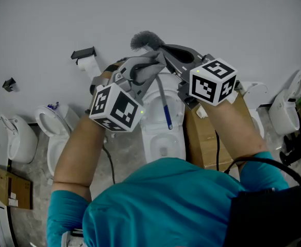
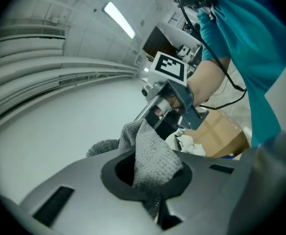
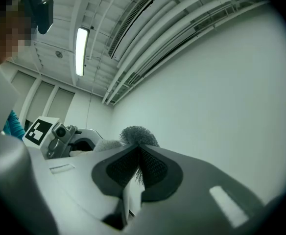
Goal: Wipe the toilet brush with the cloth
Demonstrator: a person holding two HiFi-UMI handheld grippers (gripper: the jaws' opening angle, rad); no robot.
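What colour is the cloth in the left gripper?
Grey, with a woven texture. The cloth shows best in the left gripper view.

Both forearms are reaching up through the middle of the frame. The right gripper [image 1: 166, 53], at one o'clock, is holding the toilet brush [image 1: 145, 39], its bristle head sticking out at twelve o'clock and its blue-tipped handle hanging toward centre. The left gripper [image 1: 151, 67], at eleven o'clock, is pointing its tip close against the right one. A white toilet [image 1: 158, 148] is standing at centre, with a cardboard box [image 1: 203, 138] just beside it at three o'clock.

Round grey-bristled toilet brush [image 3: 139, 132], lower bristles being hidden behind right gripper [image 3: 137, 149]; grey knitted cloth [image 2: 155, 151], tail disappearing inside left gripper [image 2: 150, 180].
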